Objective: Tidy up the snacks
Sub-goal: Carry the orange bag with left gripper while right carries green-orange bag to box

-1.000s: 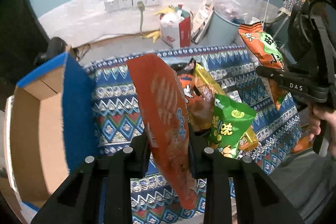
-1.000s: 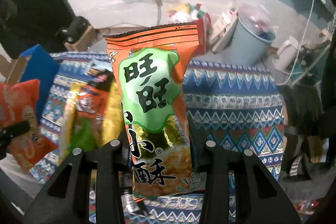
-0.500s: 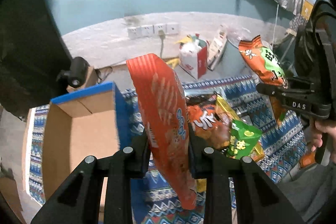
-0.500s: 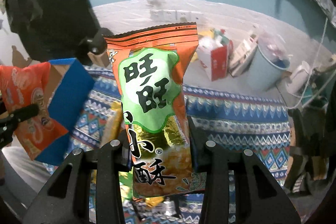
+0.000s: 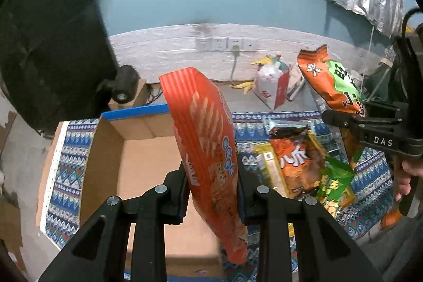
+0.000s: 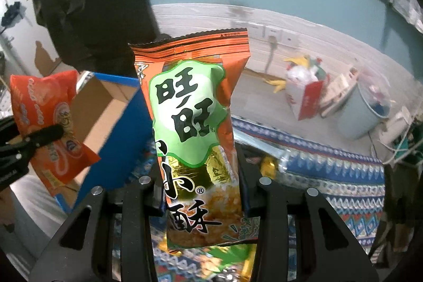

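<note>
My left jaws (image 5: 212, 192) clamp an orange snack bag (image 5: 208, 149) above the cardboard box (image 5: 132, 149) at 9 o'clock. My right jaws (image 6: 201, 192) clamp an orange-green snack bag (image 6: 195, 128); loose snacks (image 5: 298, 163) lie at 3 o'clock on the patterned cloth (image 5: 71, 149).

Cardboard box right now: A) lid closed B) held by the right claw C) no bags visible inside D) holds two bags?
C: the box sits open with only bare cardboard showing inside; the red bag hangs in the left claw above it.

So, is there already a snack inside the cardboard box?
No, the left wrist view shows only bare cardboard inside the box, while the red bag is held above it in the left gripper.
</note>
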Demonstrator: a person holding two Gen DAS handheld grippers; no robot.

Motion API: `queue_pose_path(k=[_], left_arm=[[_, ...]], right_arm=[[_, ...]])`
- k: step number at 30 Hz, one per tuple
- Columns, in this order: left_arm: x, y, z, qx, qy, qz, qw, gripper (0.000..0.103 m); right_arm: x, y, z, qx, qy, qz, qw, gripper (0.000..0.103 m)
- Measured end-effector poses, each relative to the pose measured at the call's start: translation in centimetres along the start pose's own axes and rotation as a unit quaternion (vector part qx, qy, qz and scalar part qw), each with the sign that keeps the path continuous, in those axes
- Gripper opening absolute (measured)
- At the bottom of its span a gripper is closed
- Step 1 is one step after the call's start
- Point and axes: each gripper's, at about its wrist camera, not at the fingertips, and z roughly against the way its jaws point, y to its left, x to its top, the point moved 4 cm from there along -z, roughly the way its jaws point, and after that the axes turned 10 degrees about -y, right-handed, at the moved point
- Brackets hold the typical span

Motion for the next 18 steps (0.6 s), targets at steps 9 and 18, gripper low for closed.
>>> queue_pose_path(k=[9,18], left_arm=[[-1.7,4.9,-0.4,0.027,0.015,0.029,0.9991,0.029],[-4.4,9.6,-2.4,0.058,0.05,0.064,0.995,0.029]], right_arm=[[1.2,5.7,-3.8,0.036,0.018,0.027,0.999,0.039],[1.5,11.1,-7.9,0.069,0.047,0.047,0.995,0.039]])
